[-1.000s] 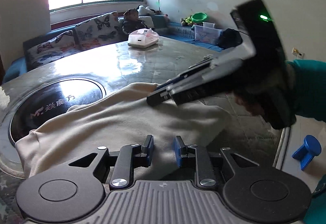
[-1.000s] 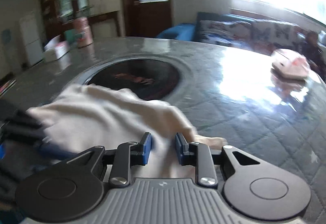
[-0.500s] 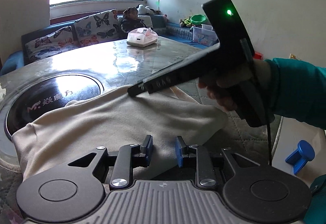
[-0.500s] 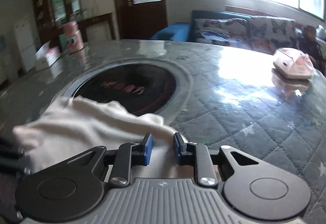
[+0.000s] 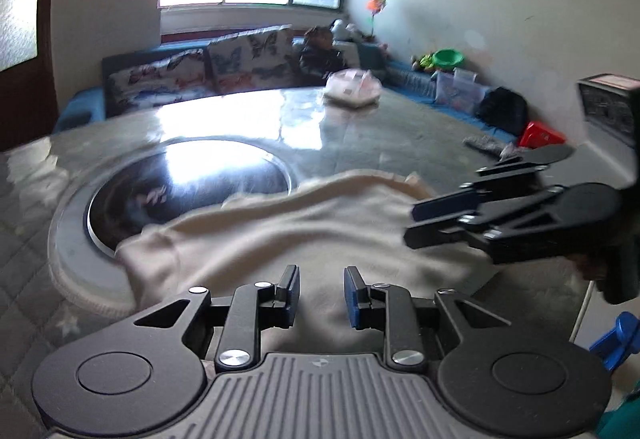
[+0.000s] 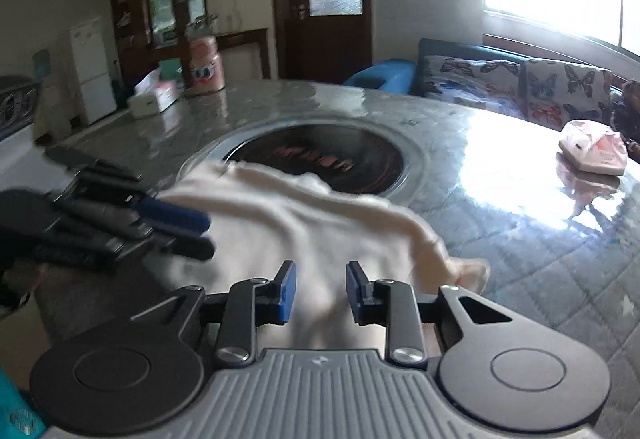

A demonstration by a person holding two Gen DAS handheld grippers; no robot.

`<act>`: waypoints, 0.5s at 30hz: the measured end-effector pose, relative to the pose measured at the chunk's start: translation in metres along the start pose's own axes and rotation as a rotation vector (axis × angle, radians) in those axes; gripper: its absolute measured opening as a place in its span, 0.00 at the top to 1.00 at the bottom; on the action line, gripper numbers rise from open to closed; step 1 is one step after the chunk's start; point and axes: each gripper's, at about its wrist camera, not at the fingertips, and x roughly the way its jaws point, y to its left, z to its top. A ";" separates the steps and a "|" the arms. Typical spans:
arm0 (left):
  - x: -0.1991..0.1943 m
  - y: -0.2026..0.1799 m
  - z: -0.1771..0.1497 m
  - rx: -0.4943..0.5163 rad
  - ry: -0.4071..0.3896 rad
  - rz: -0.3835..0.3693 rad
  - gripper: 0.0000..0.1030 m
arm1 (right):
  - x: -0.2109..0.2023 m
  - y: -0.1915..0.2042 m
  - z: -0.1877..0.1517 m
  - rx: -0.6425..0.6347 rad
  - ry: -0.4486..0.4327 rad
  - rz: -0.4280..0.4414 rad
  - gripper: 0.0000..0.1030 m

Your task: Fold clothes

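Note:
A cream garment (image 5: 304,235) lies bunched on the round quilted table, partly over the dark glass disc; it also shows in the right wrist view (image 6: 304,223). My left gripper (image 5: 322,293) hovers over the garment's near edge with its jaws apart and nothing between them. My right gripper (image 6: 318,293) is also open over the cloth's near right part. Each gripper appears in the other's view, the right one (image 5: 424,223) and the left one (image 6: 200,235), both above the cloth.
The table (image 6: 540,239) has a dark inset disc (image 5: 184,195). A pink-white packet (image 6: 594,153) lies at the far side. A tissue box (image 6: 154,99) and pink jar (image 6: 204,65) stand at the far left. A sofa (image 5: 208,75) runs behind.
Both grippers pulled back and lifted off the cloth. The right gripper opened a little wider and swung from over the cloth's middle to its right side. The garment lies lower and flatter.

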 end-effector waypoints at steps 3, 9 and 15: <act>-0.006 -0.001 -0.009 0.001 0.018 -0.014 0.75 | -0.006 0.012 -0.014 -0.055 0.017 0.021 0.72; -0.019 -0.007 -0.020 0.026 0.037 -0.039 0.75 | -0.023 0.021 -0.010 -0.106 0.008 0.072 0.72; -0.021 0.001 -0.002 0.011 -0.043 0.030 0.75 | -0.001 0.023 0.009 -0.075 -0.039 0.084 0.72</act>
